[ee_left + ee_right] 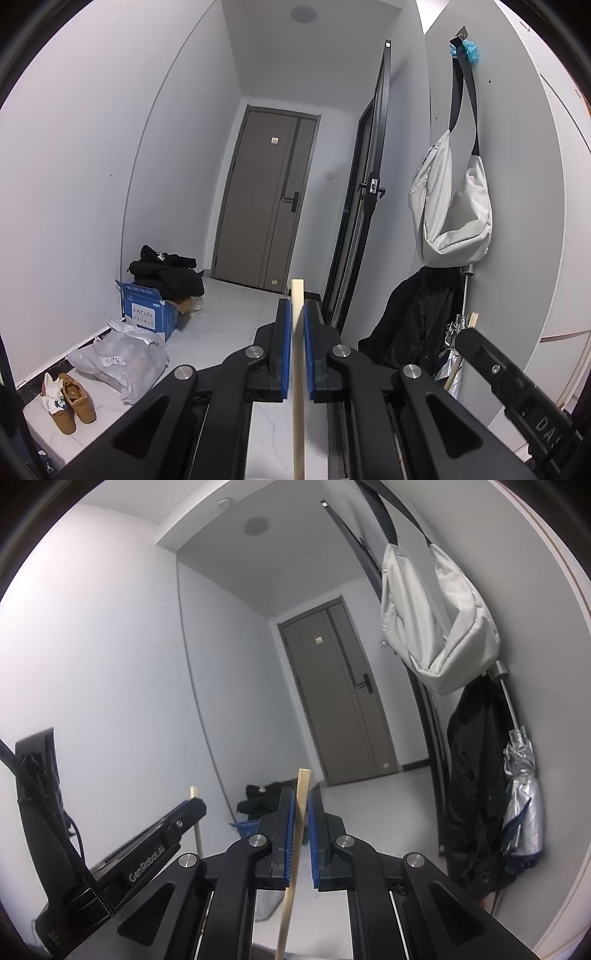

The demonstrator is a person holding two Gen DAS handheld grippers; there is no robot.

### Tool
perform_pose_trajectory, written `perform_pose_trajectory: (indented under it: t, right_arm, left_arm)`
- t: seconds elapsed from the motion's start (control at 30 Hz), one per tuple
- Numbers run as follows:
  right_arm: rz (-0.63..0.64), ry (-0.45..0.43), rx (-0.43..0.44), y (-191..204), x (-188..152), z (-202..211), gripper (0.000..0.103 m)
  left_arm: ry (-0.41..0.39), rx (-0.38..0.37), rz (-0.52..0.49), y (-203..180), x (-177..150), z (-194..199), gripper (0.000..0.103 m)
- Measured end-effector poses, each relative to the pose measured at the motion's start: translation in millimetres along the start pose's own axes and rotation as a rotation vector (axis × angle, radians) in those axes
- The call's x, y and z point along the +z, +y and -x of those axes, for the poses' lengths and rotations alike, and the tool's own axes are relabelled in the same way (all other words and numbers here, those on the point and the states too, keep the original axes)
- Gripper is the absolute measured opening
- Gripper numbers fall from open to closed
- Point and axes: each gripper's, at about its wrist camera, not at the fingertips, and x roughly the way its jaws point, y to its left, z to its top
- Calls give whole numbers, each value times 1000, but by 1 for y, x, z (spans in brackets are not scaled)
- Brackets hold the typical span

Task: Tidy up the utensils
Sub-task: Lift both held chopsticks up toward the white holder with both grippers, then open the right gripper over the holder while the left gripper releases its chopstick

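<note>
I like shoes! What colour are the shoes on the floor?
The shoes are tan brown, seen best in the left wrist view.

Two pale wooden chopsticks, square-cut blunt ends up. First chopstick (296, 369): upright, near vertical, clamped between blue pads of left gripper (296, 314), top poking just above fingertips, lower part running out of frame. Second chopstick (293, 853): tilted slightly right at top, held between blue pads of right gripper (302, 805), end above fingertips, bottom out of frame.
</note>
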Motion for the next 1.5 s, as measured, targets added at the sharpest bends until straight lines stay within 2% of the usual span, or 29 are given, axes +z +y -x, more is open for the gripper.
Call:
perform_pose_trajectory:
  t: [0.4,0.6,0.97,1.17,1.27,1.33,1.4,1.5]
  right_arm:
    - [30,38,-12,10,-13,9,6]
    - [30,62,-15,10,-19,11,6]
    - [23,104,-5,11,-28,20,6]
    - [39,145,38,17,-33,22,6]
    - [51,172,63,23,-37,23,6]
    - [61,187,69,26,-39,25,6]
    - [45,192,63,25,-39,31,6]
    - [9,196,40,19,-38,46,9]
  left_arm:
    - [11,5,14,1,-1,-9,3]
    - [-16,0,-58,-9,-13,-5,3]
    - [45,-20,-80,-6,-15,3,3]
    - [82,-25,-133,-7,-14,22,4]
    - [108,-39,-145,-8,-13,30,4]
    - [153,-85,-142,-8,-11,32,4]
    - [233,-153,-133,-8,-12,29,4]
    - [359,-212,-113,-5,-19,22,4]
